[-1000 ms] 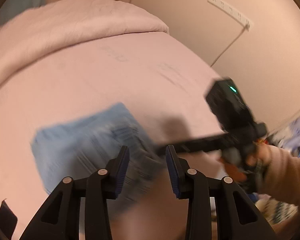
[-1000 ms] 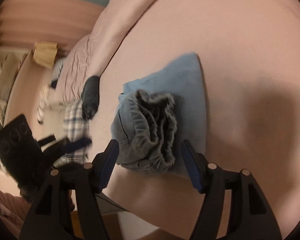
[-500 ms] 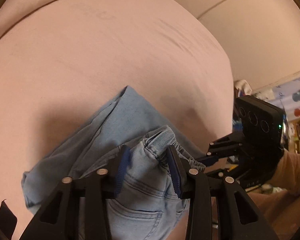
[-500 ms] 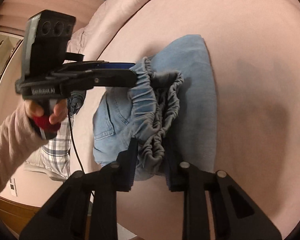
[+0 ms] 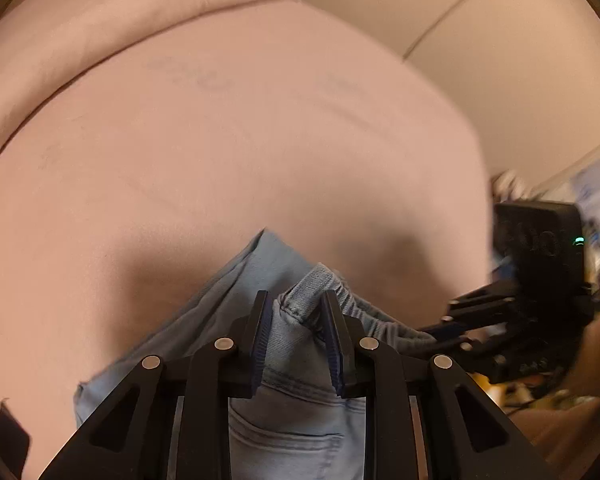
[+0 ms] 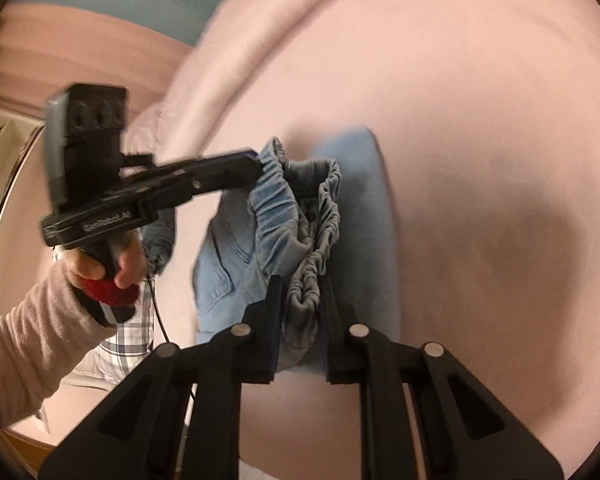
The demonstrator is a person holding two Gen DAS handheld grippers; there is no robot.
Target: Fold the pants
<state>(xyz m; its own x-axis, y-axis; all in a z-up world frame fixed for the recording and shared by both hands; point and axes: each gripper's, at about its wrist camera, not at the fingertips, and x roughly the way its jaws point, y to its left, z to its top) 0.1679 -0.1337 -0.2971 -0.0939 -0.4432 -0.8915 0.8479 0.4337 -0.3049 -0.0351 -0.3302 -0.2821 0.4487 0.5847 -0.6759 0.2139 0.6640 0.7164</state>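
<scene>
The left hand-held gripper (image 5: pixel 296 312) is clamped on one corner of the waistband (image 5: pixel 320 280) of the pants (image 5: pixel 292 420). The right hand-held gripper (image 6: pixel 300 300) is clamped on the opposite end of the same gathered elastic band (image 6: pixel 312 240). In the right wrist view, the left unit reaches in from the left and meets the band at its far end; the right unit holds the near end. The band therefore runs between the two grips, roughly along the right unit's forward axis. The rest of the pants lies on the bed (image 6: pixel 480 120) beneath the raised band, already doubled into a short stack. Neither grip is nearer; both hold cloth. The next move probably turns on carrying both ends together along one line, so that the band lands square on the stack.
</scene>
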